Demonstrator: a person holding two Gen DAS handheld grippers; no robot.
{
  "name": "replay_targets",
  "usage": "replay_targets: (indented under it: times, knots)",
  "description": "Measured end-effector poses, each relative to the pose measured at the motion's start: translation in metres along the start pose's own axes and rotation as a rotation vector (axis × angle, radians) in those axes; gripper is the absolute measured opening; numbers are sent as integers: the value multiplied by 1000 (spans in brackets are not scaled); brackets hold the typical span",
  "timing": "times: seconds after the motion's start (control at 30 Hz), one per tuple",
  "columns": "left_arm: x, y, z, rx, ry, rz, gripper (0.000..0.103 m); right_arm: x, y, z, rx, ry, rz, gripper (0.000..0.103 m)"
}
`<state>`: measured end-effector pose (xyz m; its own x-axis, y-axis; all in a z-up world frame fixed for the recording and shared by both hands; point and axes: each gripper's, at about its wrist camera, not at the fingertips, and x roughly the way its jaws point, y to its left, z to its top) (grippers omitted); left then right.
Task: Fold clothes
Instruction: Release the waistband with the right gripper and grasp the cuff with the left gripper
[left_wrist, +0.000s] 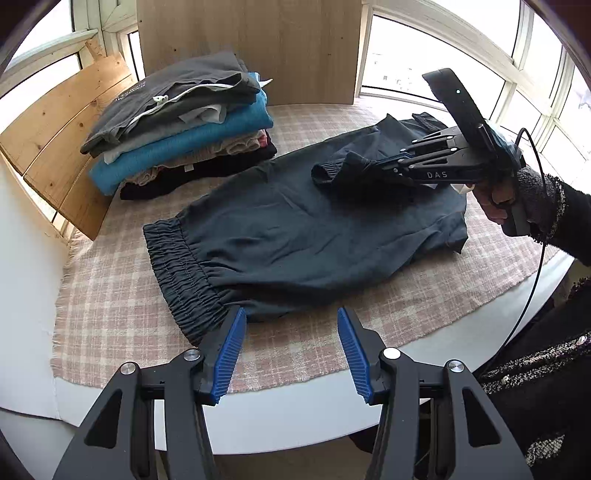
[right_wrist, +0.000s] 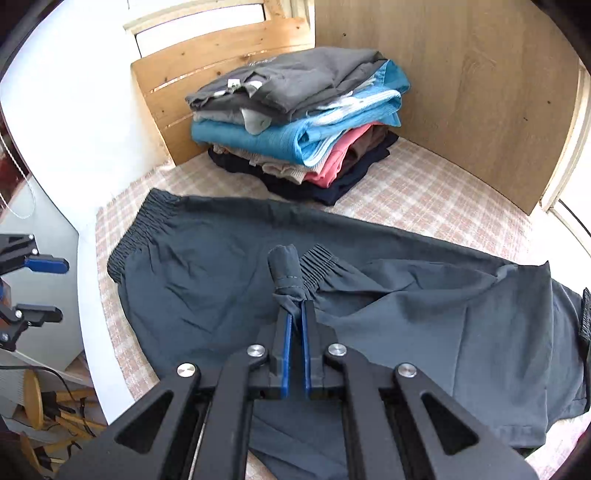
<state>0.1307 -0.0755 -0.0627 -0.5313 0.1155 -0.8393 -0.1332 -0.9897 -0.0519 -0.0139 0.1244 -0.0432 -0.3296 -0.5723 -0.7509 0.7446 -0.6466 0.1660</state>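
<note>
The right claw (right_wrist: 296, 314) is clamped on a bunched leg end of the dark trousers (right_wrist: 229, 273) — a rolled wad of fabric stands up just past its blue pads (right_wrist: 286, 350), with the ribbed cuff (right_wrist: 317, 266) lying just to the right of that wad. From the left wrist view, this same claw (left_wrist: 369, 166) hangs above the far right part of the garment, the cuff (left_wrist: 327, 171) drooping from its tip and the person's hand (left_wrist: 495, 199) around the grip behind it.

The trousers (left_wrist: 295, 236) lie spread across the checked cloth (left_wrist: 122, 306) that covers the white worktop (left_wrist: 280, 413), directly ahead of the left claw (left_wrist: 291, 350). That claw is wide open, gripping nothing, its two blue pads (left_wrist: 231, 358) well apart; the gathered elastic waistband (left_wrist: 181, 273) sits just ahead of its left finger, close to the fingertip, though whether they touch I cannot tell. In the right wrist view the left claw (right_wrist: 44, 288) shows at the far left edge, fingers spread, off to the side of the waistband (right_wrist: 144, 225).

Beyond both claws, at the far side of the cloth, sits a stack of folded clothes (left_wrist: 181, 125) — a grey piece on top, bright blue under it, pink and dark layers lower down (right_wrist: 295, 125). Wooden boards (left_wrist: 247, 44) stand behind the stack, and windows (left_wrist: 461, 66) run beyond them to the right.
</note>
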Motion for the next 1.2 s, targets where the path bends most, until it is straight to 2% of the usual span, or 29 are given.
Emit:
replay_targets:
  times: [0.03,0.07,0.2,0.3,0.33,0.37,0.4,0.47,0.5,0.53,0.63,0.77,0.9,1.0,1.07,1.1,1.17,1.2]
  knots:
    - [-1,4,-1,-5,-11,-3,49,-10,4,4,15,-42,29,5]
    - [-2,8,-2,-11,-21,-9,50,-3,15,2,-7,-29,44,5]
    - [3,24,-10,-18,-19,-21,50,37,65,-10,-126,73,94,5]
    - [10,37,-6,-41,-13,-56,50,67,79,-24,-137,202,66,6]
    - [12,42,-5,-49,-11,-69,50,71,79,-27,-128,232,57,7]
    - [14,45,-1,-55,-15,-88,50,66,78,-28,-117,223,61,7]
    - [15,48,5,-58,-22,-110,50,58,75,-28,-108,209,66,11]
    - [23,53,21,-74,-30,-150,56,40,64,-28,-80,192,69,28]
    - [30,54,31,-87,-24,-173,58,31,57,-28,-59,180,74,40]
    - [39,53,41,-90,-14,-199,60,23,51,-29,-37,167,80,47]
    - [74,42,68,-49,33,-230,63,5,31,-35,32,154,60,48]
    - [125,24,96,37,108,-220,63,-8,-7,-48,103,129,-84,48]
    - [159,10,100,132,183,-185,62,-10,-64,-61,238,136,-200,48]
    - [175,6,97,152,224,-187,57,-4,-99,-70,303,156,-264,48]
    - [178,3,95,166,222,-192,40,2,-115,-74,343,175,-282,48]
    - [177,2,95,172,214,-189,37,3,-120,-76,358,179,-284,48]
    - [173,1,96,181,195,-179,22,5,-128,-78,377,184,-285,48]
    - [170,3,96,177,186,-174,19,5,-129,-78,376,184,-286,48]
